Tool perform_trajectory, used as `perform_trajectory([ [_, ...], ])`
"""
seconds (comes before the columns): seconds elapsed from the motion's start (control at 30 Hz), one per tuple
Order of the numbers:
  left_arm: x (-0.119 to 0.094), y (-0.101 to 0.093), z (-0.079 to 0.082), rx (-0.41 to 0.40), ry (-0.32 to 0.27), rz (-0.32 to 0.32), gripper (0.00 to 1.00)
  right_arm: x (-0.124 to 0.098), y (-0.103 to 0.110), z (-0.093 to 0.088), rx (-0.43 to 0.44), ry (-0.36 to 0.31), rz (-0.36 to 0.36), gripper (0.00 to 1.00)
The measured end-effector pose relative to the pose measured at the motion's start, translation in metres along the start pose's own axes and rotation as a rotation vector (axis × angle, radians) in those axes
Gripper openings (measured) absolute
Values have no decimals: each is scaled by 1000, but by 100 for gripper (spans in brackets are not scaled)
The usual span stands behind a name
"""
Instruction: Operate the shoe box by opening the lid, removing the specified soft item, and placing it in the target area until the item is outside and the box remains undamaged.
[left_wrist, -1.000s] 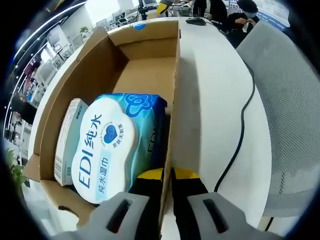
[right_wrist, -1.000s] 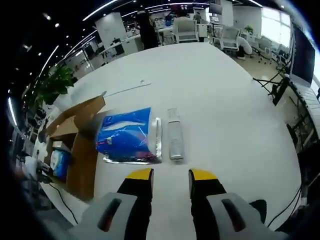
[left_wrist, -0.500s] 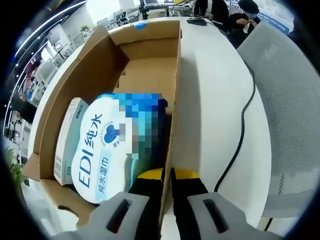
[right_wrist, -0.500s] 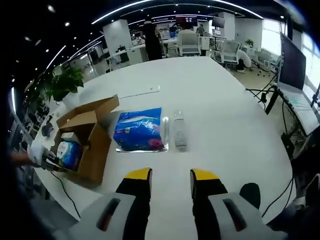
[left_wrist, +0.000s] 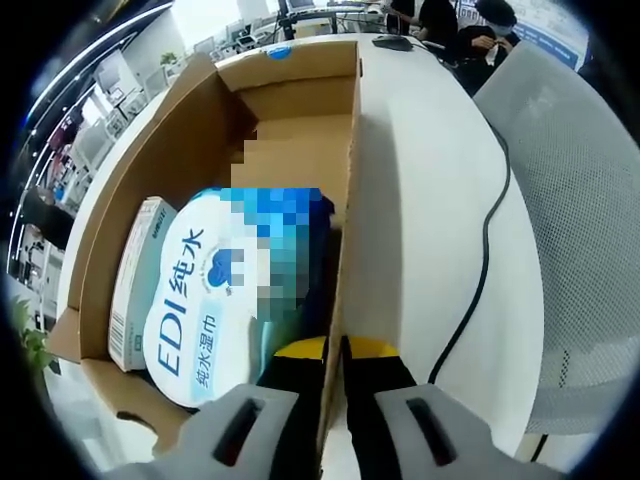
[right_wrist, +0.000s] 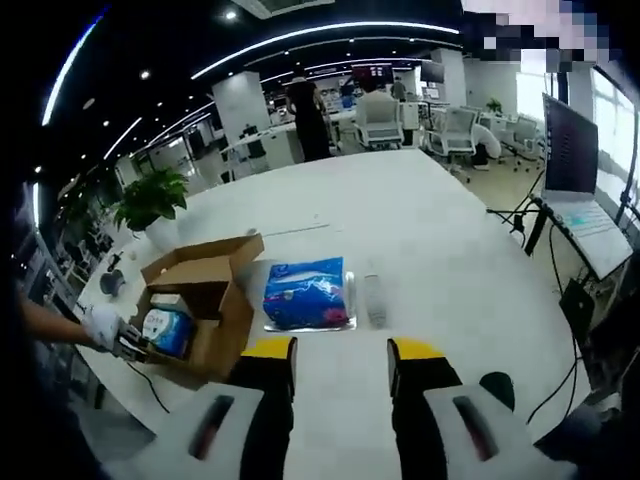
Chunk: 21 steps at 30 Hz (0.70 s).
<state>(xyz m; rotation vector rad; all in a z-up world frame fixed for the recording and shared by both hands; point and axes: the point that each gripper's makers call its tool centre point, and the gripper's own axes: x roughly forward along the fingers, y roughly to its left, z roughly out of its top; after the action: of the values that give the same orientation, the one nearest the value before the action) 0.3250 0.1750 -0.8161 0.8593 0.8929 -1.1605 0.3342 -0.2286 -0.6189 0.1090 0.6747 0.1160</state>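
My left gripper (left_wrist: 334, 347) is clamped on the side wall of the open shoe box (left_wrist: 352, 150); wet wipes pack (left_wrist: 215, 290) lies inside by that wall; my right gripper (right_wrist: 340, 350) hangs open over the table (right_wrist: 440, 260); blue pack (right_wrist: 306, 293) beside the box

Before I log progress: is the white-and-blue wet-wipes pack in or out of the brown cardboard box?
In. The white-and-blue wet-wipes pack lies inside the open brown cardboard box, beside a small carton.

Left gripper view looked close into the shoe box (left_wrist: 250, 130); right gripper view faced it (right_wrist: 200, 290) from far across the worktop (right_wrist: 420, 230)
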Motion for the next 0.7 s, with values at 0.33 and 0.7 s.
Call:
perform_trajectory([
  [0.33,0,1,0,4,-1,3,4,-9,43,-4,-127,-8,135,38],
  [0.7,-1,1,0,11,-1,5,4,-13,81,-7,-316,16,166,43],
])
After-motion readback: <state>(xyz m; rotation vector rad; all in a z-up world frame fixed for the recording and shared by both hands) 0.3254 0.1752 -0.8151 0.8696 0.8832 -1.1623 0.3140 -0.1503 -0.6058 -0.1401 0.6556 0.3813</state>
